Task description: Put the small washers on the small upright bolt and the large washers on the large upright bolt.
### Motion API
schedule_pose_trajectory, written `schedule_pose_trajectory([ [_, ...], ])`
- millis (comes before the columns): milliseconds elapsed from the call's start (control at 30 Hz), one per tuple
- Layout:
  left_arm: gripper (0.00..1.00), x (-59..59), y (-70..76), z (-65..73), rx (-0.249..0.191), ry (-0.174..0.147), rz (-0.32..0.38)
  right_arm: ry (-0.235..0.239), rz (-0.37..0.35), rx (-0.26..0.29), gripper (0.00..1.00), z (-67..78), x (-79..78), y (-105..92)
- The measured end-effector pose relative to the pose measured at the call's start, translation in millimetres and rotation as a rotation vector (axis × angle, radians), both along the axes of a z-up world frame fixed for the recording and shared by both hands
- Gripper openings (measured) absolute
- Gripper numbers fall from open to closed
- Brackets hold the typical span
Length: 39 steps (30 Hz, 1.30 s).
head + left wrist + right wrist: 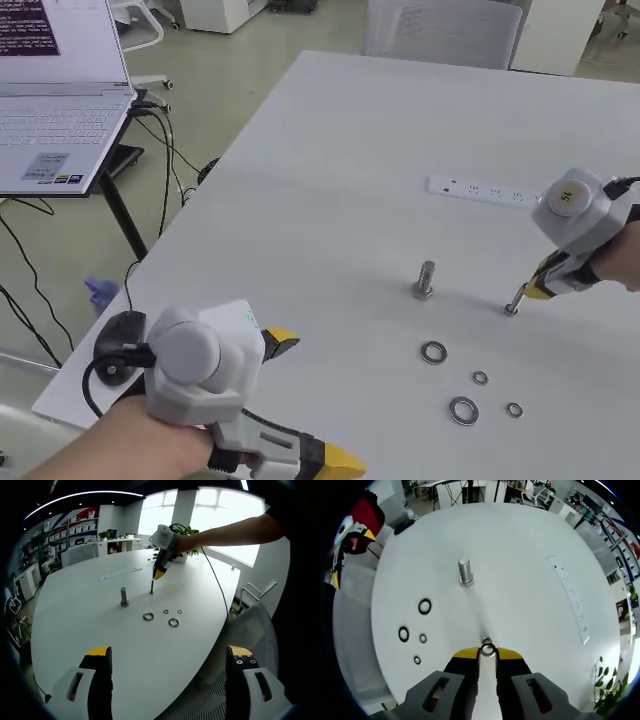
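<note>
The small upright bolt [513, 303] [487, 647] stands on the white table [330, 200] with my right gripper [530, 292] [487, 652] closed about its top. To its left is the large upright bolt [425, 281] [465, 571] [124, 597]. Nearer me lie two large washers [433, 352] [463, 410] and two small washers [480, 378] [514, 410], all flat on the table. My left gripper [310, 400] [168, 655] hovers open at the table's near-left edge, far from the washers, with nothing between its fingers.
A white power strip [482, 190] [572, 597] lies beyond the bolts. An open laptop [55, 110] sits on a stand left of the table, with cables [160, 140] hanging. A grey chair [440, 30] stands at the far edge.
</note>
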<state>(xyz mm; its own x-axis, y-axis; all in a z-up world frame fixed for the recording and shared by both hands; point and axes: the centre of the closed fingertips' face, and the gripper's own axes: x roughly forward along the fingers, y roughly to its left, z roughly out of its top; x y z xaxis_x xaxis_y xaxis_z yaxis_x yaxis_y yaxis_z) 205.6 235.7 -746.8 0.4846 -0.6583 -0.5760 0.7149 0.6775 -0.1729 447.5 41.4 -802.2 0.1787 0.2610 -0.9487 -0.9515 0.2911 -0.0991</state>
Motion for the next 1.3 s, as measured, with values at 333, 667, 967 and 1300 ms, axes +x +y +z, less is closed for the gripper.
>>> schedule_pose_trajectory([
  [333,0.94,2.0,2.9,-1.1,0.002,0.007,0.003,0.012,0.002,-0.009,0.12,-8.3,2.9,0.9],
  [667,0.93,1.6,5.5,-3.5,0.005,0.017,0.001,0.018,0.007,-0.017,0.12,-13.5,4.0,2.1],
  [967,0.93,1.0,5.3,-2.7,0.004,0.014,0.000,0.023,0.012,-0.028,0.12,-21.7,4.8,1.7],
  [1300,0.94,3.0,2.7,-0.9,-0.002,0.007,0.005,0.034,0.011,-0.032,0.12,-34.7,4.7,1.5],
])
